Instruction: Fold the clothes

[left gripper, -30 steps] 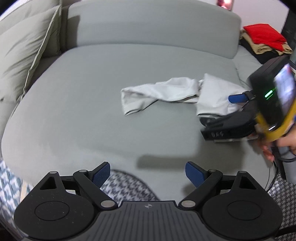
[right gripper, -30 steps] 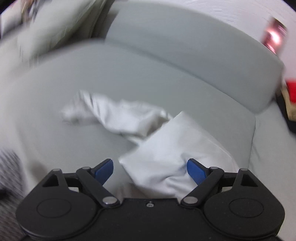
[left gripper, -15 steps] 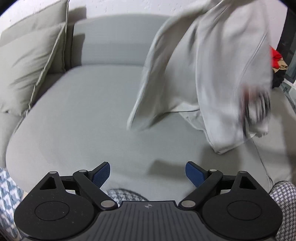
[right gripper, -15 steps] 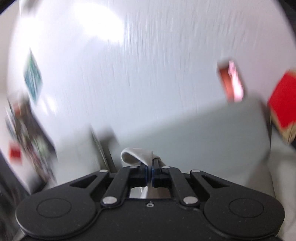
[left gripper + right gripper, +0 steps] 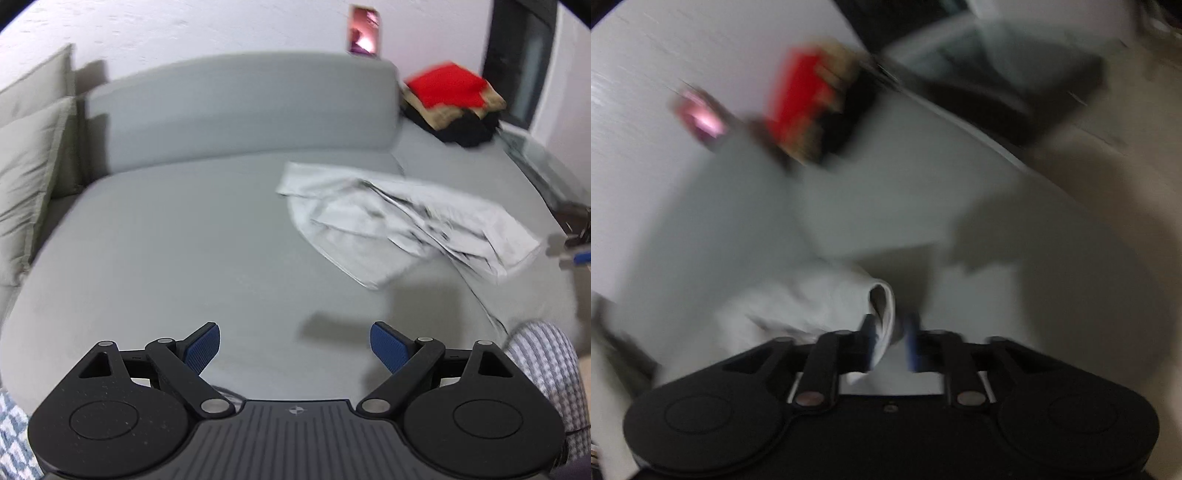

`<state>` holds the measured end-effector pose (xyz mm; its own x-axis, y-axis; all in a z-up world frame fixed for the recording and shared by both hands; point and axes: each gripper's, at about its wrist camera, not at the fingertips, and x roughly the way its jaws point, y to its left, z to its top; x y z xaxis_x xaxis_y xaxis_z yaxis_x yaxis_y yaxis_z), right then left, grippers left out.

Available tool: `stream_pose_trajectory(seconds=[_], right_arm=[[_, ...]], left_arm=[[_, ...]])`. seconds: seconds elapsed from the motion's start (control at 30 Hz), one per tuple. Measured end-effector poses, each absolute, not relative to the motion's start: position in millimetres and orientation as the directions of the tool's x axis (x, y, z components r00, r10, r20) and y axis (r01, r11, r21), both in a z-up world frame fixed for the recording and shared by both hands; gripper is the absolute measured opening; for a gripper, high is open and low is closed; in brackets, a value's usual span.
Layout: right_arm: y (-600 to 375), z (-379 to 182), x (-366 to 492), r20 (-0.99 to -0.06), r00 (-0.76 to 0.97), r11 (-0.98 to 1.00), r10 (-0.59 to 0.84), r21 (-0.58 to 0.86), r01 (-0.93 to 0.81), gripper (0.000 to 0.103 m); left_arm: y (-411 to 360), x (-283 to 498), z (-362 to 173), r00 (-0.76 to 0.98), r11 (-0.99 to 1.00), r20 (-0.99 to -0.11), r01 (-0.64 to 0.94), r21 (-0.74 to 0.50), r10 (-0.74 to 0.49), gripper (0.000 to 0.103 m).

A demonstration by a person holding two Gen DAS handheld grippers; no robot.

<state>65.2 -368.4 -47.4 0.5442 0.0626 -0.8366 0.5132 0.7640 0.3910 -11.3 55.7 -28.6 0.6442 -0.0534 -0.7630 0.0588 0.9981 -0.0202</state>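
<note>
The right gripper (image 5: pixel 889 334) pinches the crumpled garment (image 5: pixel 402 221) while the left gripper (image 5: pixel 295 345) waits spread; flattening probably comes next.

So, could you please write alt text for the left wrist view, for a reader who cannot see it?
A crumpled pale grey garment lies on the right part of a grey sofa, away from the open jaws of the left gripper in the foreground. Behind it, a pile of folded clothes with a red piece on top sits on the sofa.
</note>
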Motion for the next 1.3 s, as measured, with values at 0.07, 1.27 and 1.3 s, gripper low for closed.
stream_pose_trajectory(seconds=[0.07,1.27,1.3], right_arm=[[-372,-58,57,-0.831,0.553,0.786,0.067,0.385,0.484,0.029],[-148,-124,220,-0.753,0.644,0.978,0.137,-0.002,-0.210,0.005],[-151,-120,219,-0.751,0.645,0.981,0.143,0.020,-0.194,0.005]], left_arm=[[45,1,-32,0.622,0.995,-0.777,0.085,-0.048,-0.091,0.089],[48,53,-38,0.621,0.995,-0.779,0.023,-0.093,-0.087,0.086],[49,52,-38,0.622,0.995,-0.778,0.022,-0.093,-0.087,0.086]])
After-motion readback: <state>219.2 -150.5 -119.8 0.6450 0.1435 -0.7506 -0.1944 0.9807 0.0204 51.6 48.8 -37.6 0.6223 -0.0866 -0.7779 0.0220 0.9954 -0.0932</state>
